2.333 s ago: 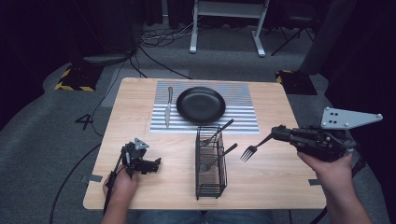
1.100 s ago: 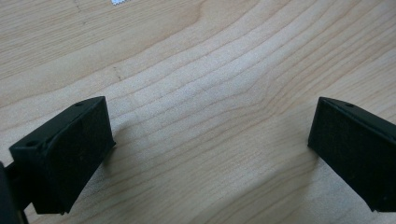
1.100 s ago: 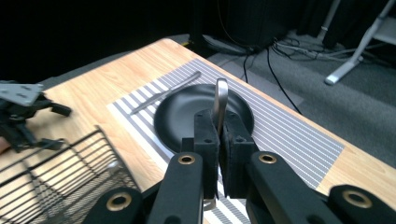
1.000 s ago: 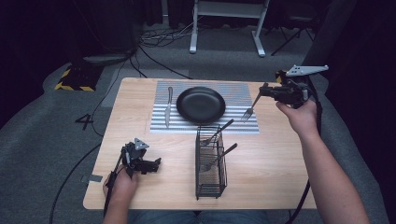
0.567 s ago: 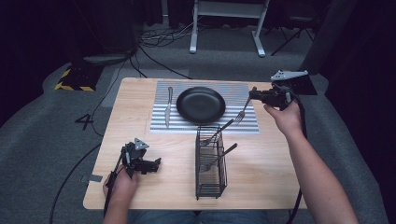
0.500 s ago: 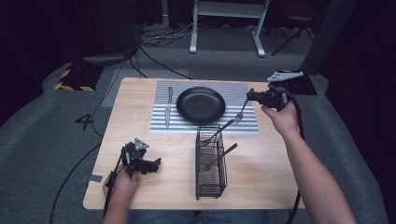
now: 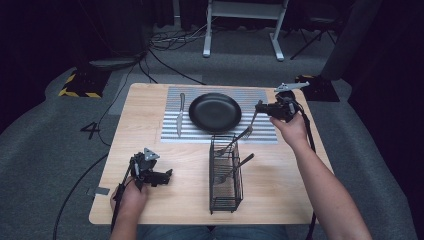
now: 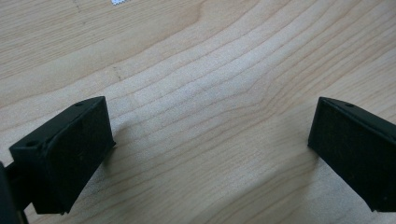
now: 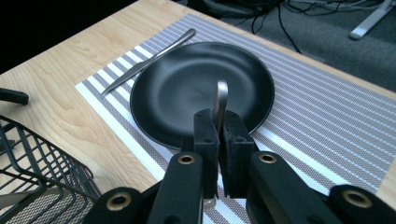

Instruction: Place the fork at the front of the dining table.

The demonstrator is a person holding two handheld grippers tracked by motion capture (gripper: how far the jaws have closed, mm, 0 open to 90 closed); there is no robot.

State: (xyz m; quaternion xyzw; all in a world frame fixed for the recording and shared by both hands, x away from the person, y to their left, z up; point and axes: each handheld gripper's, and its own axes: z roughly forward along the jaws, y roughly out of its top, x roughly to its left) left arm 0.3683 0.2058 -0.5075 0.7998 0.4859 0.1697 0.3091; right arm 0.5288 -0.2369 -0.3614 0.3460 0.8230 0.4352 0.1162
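My right gripper (image 7: 261, 106) is shut on a silver fork (image 7: 251, 124) and holds it over the right side of the striped placemat (image 7: 260, 96), beside the black plate (image 7: 215, 112). The fork slants down, its tines (image 7: 247, 132) low near the mat's front edge. In the right gripper view the fork's handle (image 9: 220, 103) sticks up between the closed pads (image 9: 206, 135), with the plate (image 9: 187, 88) beyond. My left gripper (image 7: 167, 174) rests open at the table's front left; its pads (image 8: 70, 149) stand wide apart over bare wood.
A knife (image 7: 180, 115) lies on the mat left of the plate. A black wire basket (image 7: 225, 175) stands mid-table in front of the mat, holding utensils (image 7: 242, 162). The wooden table (image 7: 300, 190) ends near my right forearm.
My right hand came down and slightly toward the left with the fork, lowering it beside the plate. The left gripper stayed still.
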